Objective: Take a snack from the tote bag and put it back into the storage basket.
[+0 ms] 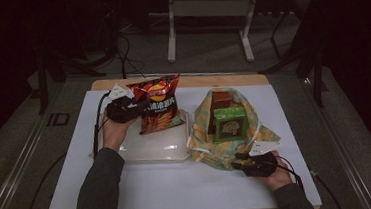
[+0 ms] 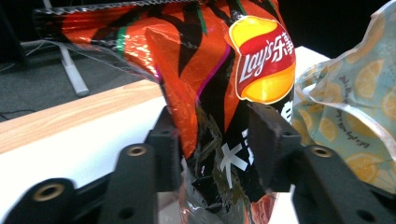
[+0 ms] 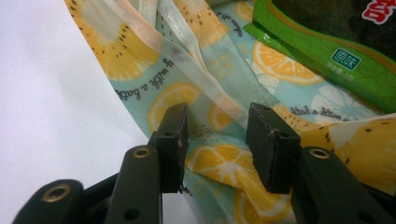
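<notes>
High view: left claw [image 1: 135, 110] at the chip bag [image 1: 158, 104], which stands on a tray [image 1: 149, 152] on the table [image 1: 180, 185]; right claw [image 1: 242, 161] at the near edge of the lemon bag [image 1: 203, 133], green box [image 1: 230, 123] inside.
Left claw view: jaws apart, chip bag [image 2: 205, 93] between them, pads not pressing.
Right claw view: jaws wide, lemon bag [image 3: 219, 116] fabric between, not pinched.

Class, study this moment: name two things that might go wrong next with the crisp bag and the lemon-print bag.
1. The crisp bag stands upright on the tray between the left gripper's parted jaws; unsupported, it may topple.
2. The right gripper straddles a loose fold of the lemon-print bag; pulling it could tip the green box inside.
</notes>
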`<state>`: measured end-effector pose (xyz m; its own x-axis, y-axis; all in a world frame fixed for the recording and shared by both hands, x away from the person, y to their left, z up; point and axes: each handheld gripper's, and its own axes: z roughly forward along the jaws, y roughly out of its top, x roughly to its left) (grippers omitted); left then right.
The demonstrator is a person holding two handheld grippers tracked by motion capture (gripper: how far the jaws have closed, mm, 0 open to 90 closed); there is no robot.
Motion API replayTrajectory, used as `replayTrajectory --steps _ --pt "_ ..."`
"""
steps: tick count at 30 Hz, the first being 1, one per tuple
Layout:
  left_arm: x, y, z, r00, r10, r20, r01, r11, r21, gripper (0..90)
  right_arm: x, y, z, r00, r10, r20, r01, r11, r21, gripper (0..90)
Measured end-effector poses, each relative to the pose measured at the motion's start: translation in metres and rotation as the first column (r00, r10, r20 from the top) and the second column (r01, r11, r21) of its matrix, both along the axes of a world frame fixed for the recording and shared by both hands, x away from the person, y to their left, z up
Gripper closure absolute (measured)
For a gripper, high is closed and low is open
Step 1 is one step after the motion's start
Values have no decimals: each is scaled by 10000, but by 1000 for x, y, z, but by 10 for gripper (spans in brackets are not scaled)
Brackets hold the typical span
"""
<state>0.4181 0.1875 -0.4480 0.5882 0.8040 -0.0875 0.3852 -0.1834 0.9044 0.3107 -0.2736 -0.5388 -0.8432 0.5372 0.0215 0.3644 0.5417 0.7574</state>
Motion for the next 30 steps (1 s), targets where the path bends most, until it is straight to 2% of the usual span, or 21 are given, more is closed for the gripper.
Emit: replayTrajectory --steps 7,10,14,18,21,22,23,24,26,27,30 --pt "-2 1 2 9994 351 -69 -351 9994 -36 374 0 0 0 10000 3 8 -3 10000 1 581" --pt "-3 2 2 9989 461 -123 -462 9989 -54 343 0 0 0 10000 5 13 -5 10000 0 581" --pt "-9 7 -3 9983 520 -249 -529 9979 -364 336 0 0 0 10000 1 13 -1 10000 -18 580" --pt "-17 9 -9 9979 584 -284 -598 9970 -496 355 0 0 0 10000 2 11 -2 10000 1 580" --pt "-29 10 -14 9980 607 -203 -614 9974 -371 414 0 0 0 10000 2 11 -2 10000 1 580" --pt "-33 10 -15 9976 685 -58 -686 9974 -236 459 0 0 0 10000 1 14 -1 10000 -18 580" --pt "-33 10 -15 9976 685 -58 -686 9974 -236 524 0 0 0 10000 1 14 -1 10000 -18 580" --pt "-41 9 -16 9976 657 237 -655 9978 -87 599 0 0 0 10000 2 16 -2 10000 -17 580" --pt "-43 7 -17 9985 489 225 -491 9988 60 719 0 0 0 10000 -2 11 2 10000 -18 580" --pt "-47 1 -20 9992 371 164 -384 9959 825 760 0 0 0 10000 0 8 0 10000 2 580" --pt "-48 -7 -26 9998 206 -58 -194 9869 1603 856 0 0 0 10000 -2 13 2 10000 -18 580"
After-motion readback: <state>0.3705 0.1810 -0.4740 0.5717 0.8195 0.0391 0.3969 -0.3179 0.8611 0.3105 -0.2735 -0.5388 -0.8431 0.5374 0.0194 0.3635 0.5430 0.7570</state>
